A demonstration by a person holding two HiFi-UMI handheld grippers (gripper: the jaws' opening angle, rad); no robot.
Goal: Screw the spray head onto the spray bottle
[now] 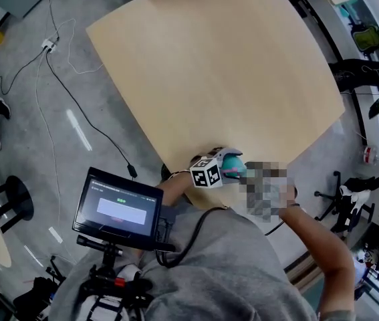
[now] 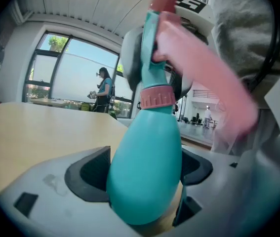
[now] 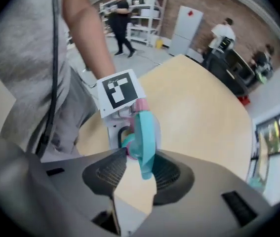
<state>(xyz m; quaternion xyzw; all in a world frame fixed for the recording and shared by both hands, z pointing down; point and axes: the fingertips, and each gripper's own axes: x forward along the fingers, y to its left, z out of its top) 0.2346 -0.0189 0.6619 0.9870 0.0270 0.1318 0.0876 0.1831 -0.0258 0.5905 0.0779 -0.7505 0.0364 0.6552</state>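
Spray bottle [image 2: 147,152], teal rounded plastic with a pink ribbed collar, was clamped by its body between the jaws of the left gripper [image 2: 142,184]. It was held roughly upright over the near edge of the pale wooden table [image 1: 209,59], close to the person's grey sweatshirt [image 1: 242,273]. The teal plastic spray head [image 3: 144,132] with its pink trigger sat on the neck, and the right gripper [image 3: 140,169], coming from above, had its dark ribbed pads closed on either side of that head.
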